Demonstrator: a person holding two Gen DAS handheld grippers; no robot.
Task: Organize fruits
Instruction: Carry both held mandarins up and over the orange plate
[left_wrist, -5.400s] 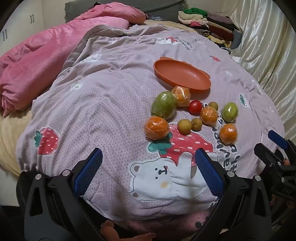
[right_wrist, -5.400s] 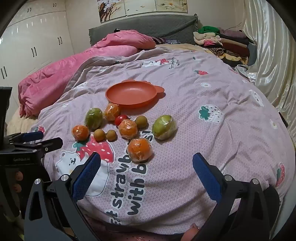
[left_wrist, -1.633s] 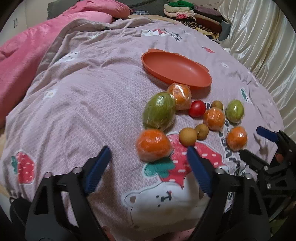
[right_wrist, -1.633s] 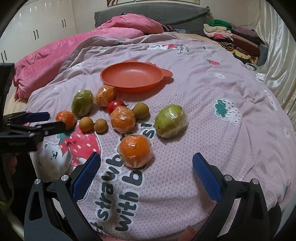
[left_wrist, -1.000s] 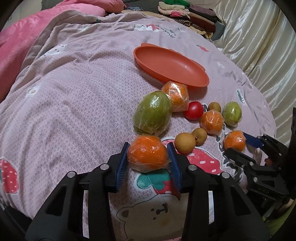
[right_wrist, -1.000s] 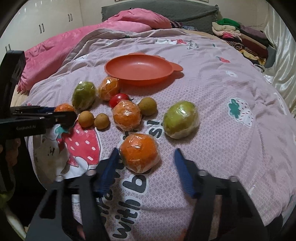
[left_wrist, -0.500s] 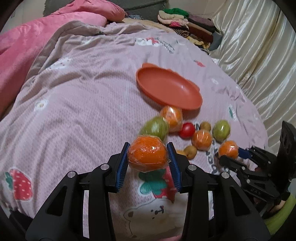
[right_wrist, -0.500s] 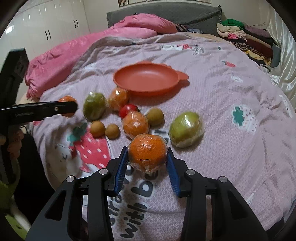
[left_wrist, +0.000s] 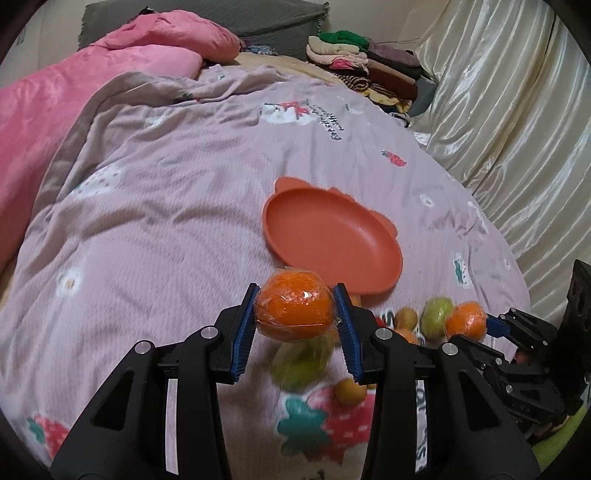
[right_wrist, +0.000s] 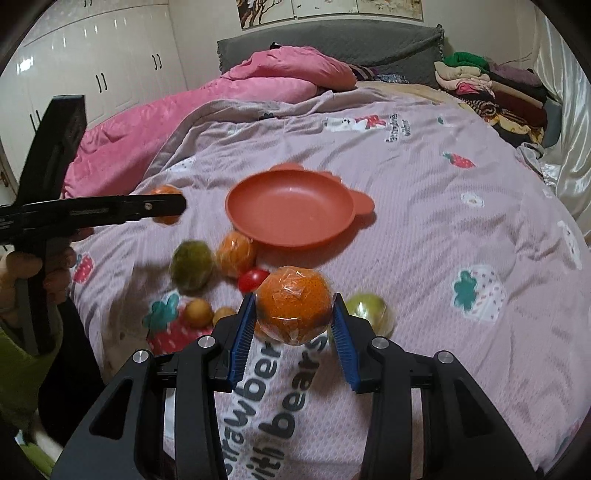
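My left gripper (left_wrist: 295, 325) is shut on a plastic-wrapped orange (left_wrist: 294, 311) and holds it in the air just short of the orange plate (left_wrist: 332, 245). My right gripper (right_wrist: 293, 323) is shut on another wrapped orange (right_wrist: 294, 305), lifted above the bedspread in front of the plate (right_wrist: 290, 212). On the bed below lie a green mango (right_wrist: 192, 266), a wrapped orange (right_wrist: 236, 254), a red tomato (right_wrist: 253, 279), small brown fruits (right_wrist: 198, 311) and a second green fruit (right_wrist: 367, 308). The plate holds nothing.
The fruits lie on a lilac bedspread (right_wrist: 443, 206) with strawberry and bear prints. A pink duvet (right_wrist: 207, 110) lies at the left and back. Folded clothes (right_wrist: 491, 92) are stacked at the far right, next to shiny curtains (left_wrist: 517, 129).
Both grippers have lifted their oranges higher off the bed and moved them toward the plate. The left gripper has travelled further forward, so the plate looks nearer.
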